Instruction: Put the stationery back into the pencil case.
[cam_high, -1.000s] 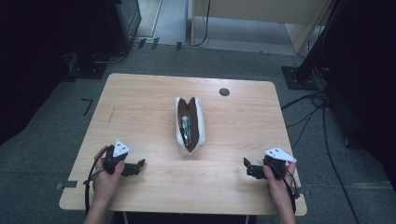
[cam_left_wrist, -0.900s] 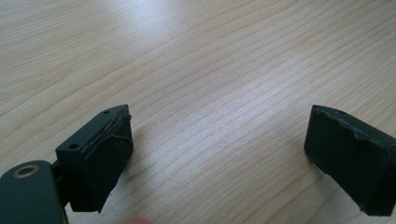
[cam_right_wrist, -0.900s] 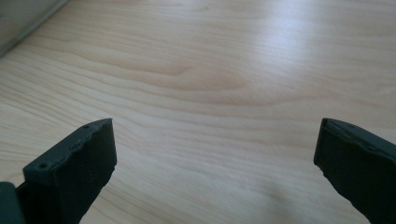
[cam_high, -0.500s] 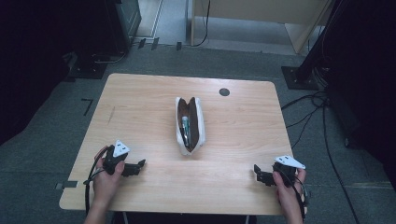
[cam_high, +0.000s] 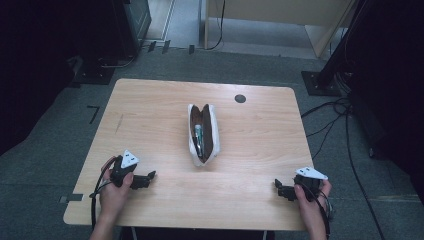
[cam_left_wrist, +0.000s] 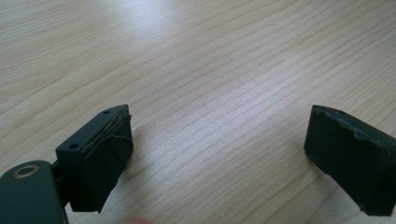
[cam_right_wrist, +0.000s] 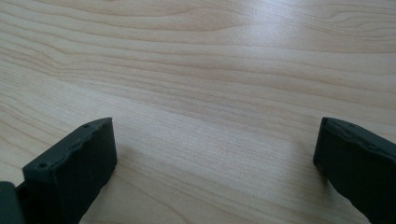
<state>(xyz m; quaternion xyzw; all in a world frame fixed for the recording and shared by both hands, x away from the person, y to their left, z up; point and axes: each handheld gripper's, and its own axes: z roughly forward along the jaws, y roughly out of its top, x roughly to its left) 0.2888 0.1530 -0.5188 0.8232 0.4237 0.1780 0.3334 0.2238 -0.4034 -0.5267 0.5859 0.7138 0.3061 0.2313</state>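
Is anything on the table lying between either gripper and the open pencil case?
Nothing visible does. The pencil case lies open mid-table, with bare wood between it and the left gripper and the right gripper. Both gripper views show open jaws over bare tabletop.

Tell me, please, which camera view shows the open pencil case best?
The high view shows it best: the white pencil case lies open in the middle of the table, with dark contents inside, apart from both grippers. The left gripper view and the right gripper view look at bare wood between their own open jaws.
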